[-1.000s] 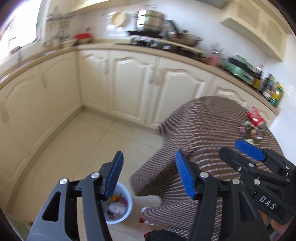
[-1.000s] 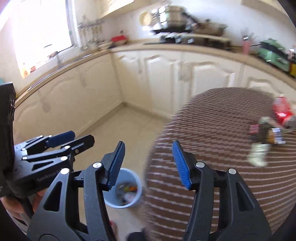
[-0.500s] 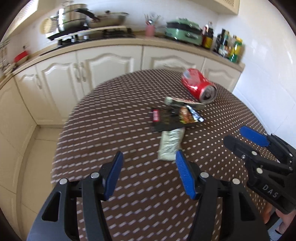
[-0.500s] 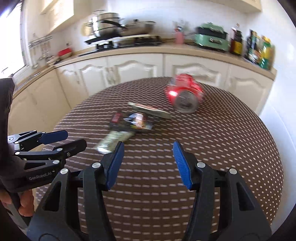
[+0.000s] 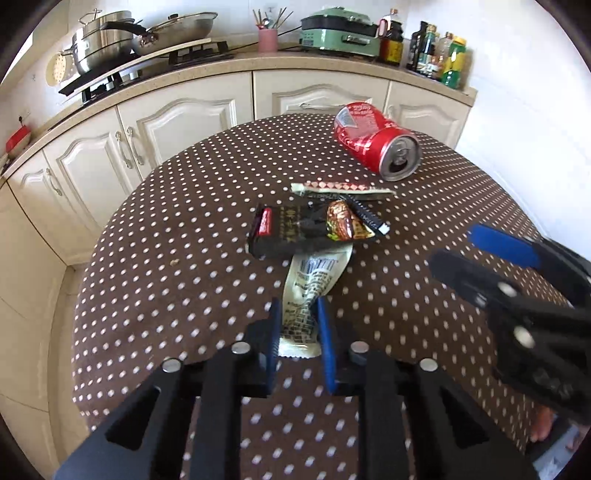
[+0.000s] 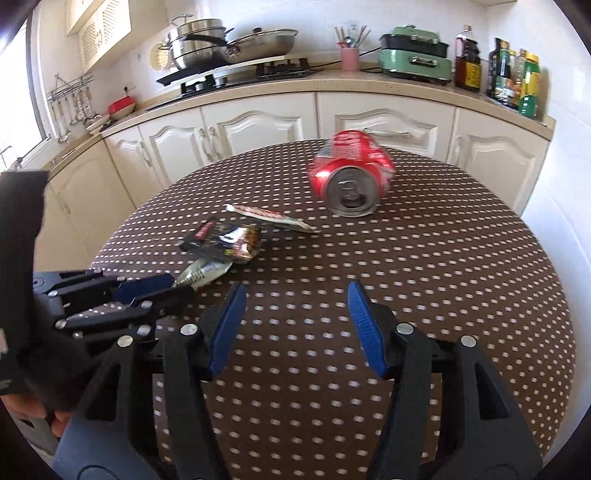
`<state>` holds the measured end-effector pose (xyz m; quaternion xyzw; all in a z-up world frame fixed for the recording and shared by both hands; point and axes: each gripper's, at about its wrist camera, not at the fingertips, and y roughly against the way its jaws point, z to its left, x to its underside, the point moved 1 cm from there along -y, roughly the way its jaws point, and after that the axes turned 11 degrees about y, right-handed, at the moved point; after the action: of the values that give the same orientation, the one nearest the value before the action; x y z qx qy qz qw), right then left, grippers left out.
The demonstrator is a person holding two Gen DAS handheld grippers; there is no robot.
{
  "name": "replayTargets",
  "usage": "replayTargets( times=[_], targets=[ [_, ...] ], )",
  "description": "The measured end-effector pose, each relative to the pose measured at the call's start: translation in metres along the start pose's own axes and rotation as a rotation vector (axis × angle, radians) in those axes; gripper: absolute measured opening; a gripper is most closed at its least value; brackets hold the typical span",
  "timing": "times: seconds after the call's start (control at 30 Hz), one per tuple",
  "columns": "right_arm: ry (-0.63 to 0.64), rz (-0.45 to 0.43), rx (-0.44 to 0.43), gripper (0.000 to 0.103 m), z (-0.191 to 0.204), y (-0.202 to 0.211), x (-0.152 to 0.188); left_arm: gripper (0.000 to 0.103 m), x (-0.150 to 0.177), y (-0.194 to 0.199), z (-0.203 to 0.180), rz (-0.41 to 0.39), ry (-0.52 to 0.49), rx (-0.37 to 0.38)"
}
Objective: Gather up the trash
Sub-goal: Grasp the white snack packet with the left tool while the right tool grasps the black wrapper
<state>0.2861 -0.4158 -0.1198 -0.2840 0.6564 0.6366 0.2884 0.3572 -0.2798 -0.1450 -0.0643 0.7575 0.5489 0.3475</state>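
On the round brown polka-dot table (image 5: 177, 236) lie a dented red can (image 5: 373, 142), a thin strip wrapper (image 5: 340, 188), a black snack wrapper (image 5: 295, 229) and a white printed wrapper (image 5: 314, 269). My left gripper (image 5: 297, 306) is closing on the near end of the white wrapper, which is pinched between its blue pads. My right gripper (image 6: 295, 291) hovers over bare tablecloth, jaws opening with nothing between them. The can (image 6: 351, 173) lies ahead of it. The left gripper (image 6: 162, 291) shows at the right wrist view's left, at the white wrapper (image 6: 203, 271).
Cream cabinets (image 5: 177, 122) curve behind the table. The counter holds a stove with steel pots (image 5: 107, 40), a pink utensil cup (image 5: 267, 38), a green appliance (image 5: 340, 27) and bottles (image 5: 439, 55). A white wall (image 5: 517, 110) is close on the right.
Both grippers swung from the floor and its small bin to the table. The left gripper then moved up to the white wrapper and closed its jaws around it.
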Motion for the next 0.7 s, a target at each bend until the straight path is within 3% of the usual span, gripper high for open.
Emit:
replayTargets(
  times=[0.23, 0.33, 0.53, 0.57, 0.6, 0.7],
  targets=[
    [0.037, 0.006, -0.028, 0.058, 0.026, -0.012, -0.018, 0.016, 0.011, 0.035, 0.05, -0.047, 0.072, 0.016],
    [0.039, 0.031, -0.045, 0.058, 0.034, -0.027, -0.025, 0.016, 0.005, 0.044, 0.077, -0.097, 0.162, -0.039],
    [-0.096, 0.067, -0.07, 0.057, 0.024, -0.065, -0.041, 0.016, -0.002, 0.046, 0.109, -0.126, 0.256, -0.07],
    [-0.119, 0.074, -0.065, 0.055, 0.021, -0.071, -0.042, 0.016, -0.003, 0.046, 0.11, -0.127, 0.26, -0.068],
    [-0.123, 0.08, -0.07, 0.031, 0.02, -0.075, -0.042, 0.016, -0.003, 0.046, 0.112, -0.126, 0.263, -0.068],
    [-0.107, 0.099, -0.098, 0.022, 0.025, -0.078, -0.04, 0.016, -0.001, 0.046, 0.117, -0.125, 0.269, -0.064]
  ],
)
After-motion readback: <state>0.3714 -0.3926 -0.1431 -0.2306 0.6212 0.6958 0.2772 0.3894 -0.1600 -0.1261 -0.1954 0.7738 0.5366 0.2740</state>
